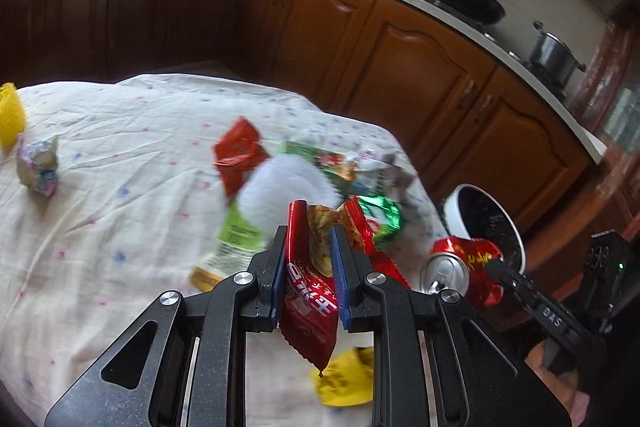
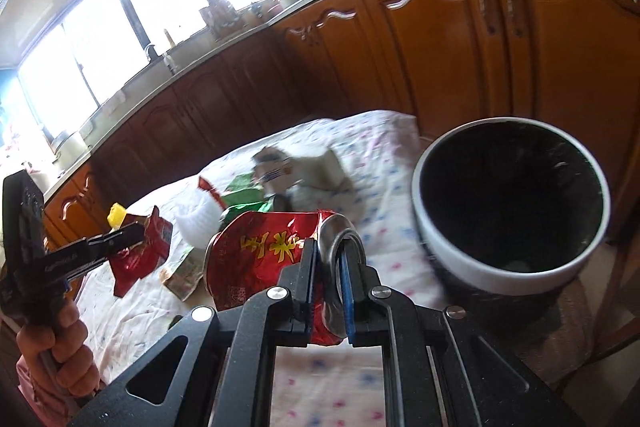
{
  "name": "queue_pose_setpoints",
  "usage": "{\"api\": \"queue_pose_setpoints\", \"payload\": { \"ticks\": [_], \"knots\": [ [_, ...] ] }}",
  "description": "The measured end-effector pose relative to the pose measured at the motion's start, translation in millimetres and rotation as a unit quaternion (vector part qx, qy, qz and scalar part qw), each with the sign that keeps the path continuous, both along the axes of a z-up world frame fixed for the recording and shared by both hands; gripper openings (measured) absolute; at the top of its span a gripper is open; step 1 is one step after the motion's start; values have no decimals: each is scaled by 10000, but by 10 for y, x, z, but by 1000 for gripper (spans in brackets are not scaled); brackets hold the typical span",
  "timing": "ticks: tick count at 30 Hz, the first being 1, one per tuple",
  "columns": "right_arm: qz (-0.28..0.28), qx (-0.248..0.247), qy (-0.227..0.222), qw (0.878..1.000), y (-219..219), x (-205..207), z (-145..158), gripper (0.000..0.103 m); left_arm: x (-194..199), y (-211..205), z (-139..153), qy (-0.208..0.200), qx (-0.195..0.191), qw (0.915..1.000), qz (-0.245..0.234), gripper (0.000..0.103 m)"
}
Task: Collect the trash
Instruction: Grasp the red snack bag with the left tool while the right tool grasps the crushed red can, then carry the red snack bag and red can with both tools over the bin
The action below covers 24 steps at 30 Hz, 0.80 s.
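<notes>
My left gripper [image 1: 310,247] is shut on a red snack wrapper [image 1: 308,303] that hangs between its blue pads above the table. My right gripper [image 2: 326,259] is shut on a crushed red can [image 2: 268,247], gripping its rim; the same can [image 1: 464,267] shows at the right of the left wrist view. A round bin [image 2: 512,267] with a white rim and black inside stands just right of the can, past the table's edge. In the right wrist view the left gripper [image 2: 132,233] carries the red wrapper [image 2: 140,251], held by a person's hand [image 2: 56,351].
Several pieces of litter lie on the cloth-covered table [image 1: 120,187]: a red packet [image 1: 236,155], a white plastic bottle [image 1: 280,195], green wrappers [image 1: 380,215], a yellow wrapper [image 1: 344,379], a crumpled pack [image 1: 38,163] and a yellow object [image 1: 10,115]. Brown kitchen cabinets [image 2: 440,39] stand behind.
</notes>
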State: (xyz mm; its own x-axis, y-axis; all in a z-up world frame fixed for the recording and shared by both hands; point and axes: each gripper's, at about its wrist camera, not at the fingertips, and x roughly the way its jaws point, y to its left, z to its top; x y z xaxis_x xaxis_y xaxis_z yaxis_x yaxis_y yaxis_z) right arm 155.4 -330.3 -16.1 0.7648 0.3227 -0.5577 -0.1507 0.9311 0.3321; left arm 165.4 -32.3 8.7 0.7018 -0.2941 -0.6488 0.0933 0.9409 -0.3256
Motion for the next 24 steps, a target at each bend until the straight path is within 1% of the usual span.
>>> {"api": "queue_pose_setpoints", "payload": {
  "ticks": [6, 9, 16, 24],
  "knots": [
    [-277, -20, -30, 9996, -324, -30, 27, 11, -25, -467, 13, -41, 72, 9989, -458, 19],
    [-385, -51, -27, 9992, -471, -28, 26, 11, 7, -678, -14, 2, 116, 9977, -665, 19],
    [-630, -115, -38, 9979, -814, 26, 44, 11, 118, -1084, -67, 65, 239, 9947, -1002, 18],
    [-897, -267, -43, 9956, -1126, 102, 63, 11, 285, -1487, -72, 81, 417, 9908, -1281, 19]
  ]
}}
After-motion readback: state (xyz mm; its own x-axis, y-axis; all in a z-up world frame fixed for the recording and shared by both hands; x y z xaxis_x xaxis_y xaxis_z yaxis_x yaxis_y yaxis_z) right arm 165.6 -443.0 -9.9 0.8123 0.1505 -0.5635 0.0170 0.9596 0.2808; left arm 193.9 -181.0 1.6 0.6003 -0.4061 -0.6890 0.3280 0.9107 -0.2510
